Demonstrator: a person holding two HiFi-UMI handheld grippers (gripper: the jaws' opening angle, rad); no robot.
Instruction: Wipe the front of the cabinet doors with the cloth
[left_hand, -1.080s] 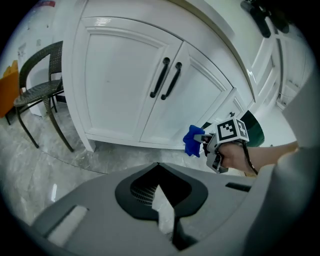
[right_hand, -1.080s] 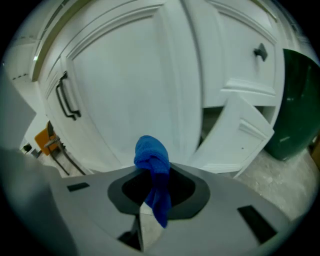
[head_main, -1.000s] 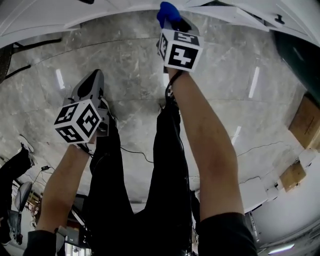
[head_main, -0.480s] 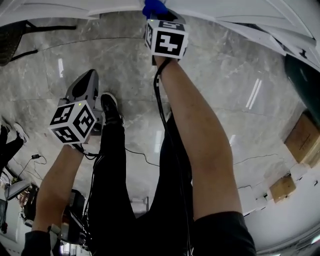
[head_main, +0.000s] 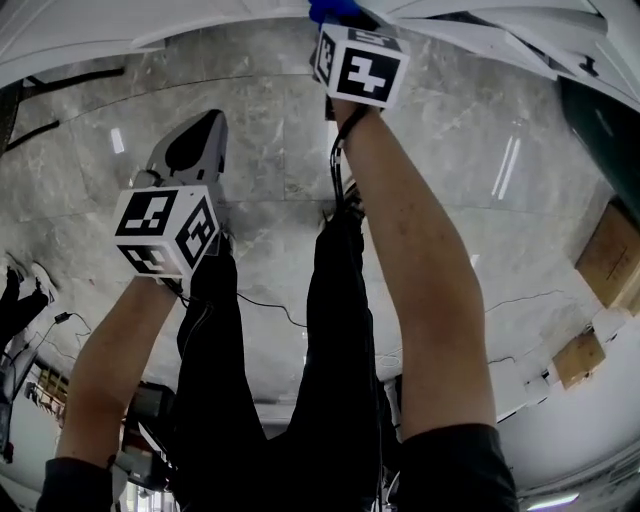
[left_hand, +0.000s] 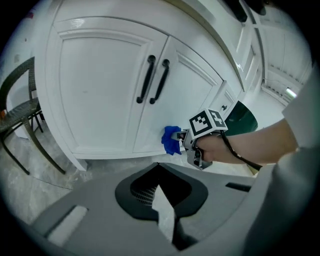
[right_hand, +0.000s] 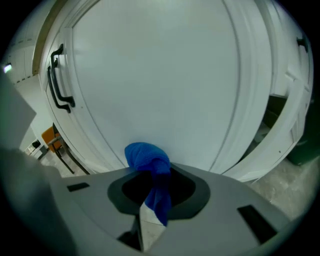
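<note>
A bunched blue cloth (right_hand: 147, 160) is clamped in my right gripper (right_hand: 150, 200) and pressed against the lower part of a white cabinet door (right_hand: 165, 85). In the head view the cloth (head_main: 333, 10) shows at the top edge, just beyond the right gripper's marker cube (head_main: 360, 65). The left gripper view shows the cloth (left_hand: 171, 140) low on the right-hand door (left_hand: 187, 95), near its bottom rail. My left gripper (left_hand: 162, 212) hangs back from the cabinet, shut with nothing in it. It sits at the left of the head view (head_main: 190, 140).
Two black bar handles (left_hand: 154, 80) stand side by side where the doors meet. A dark metal chair (left_hand: 20, 115) stands left of the cabinet. The floor is grey marble (head_main: 480, 180). The person's legs (head_main: 330, 330) stand below. Cardboard boxes (head_main: 610, 250) lie at the right.
The right gripper with the cloth slid left along the door, then back to the right. The left gripper rose a little and stays away from the cabinet.
</note>
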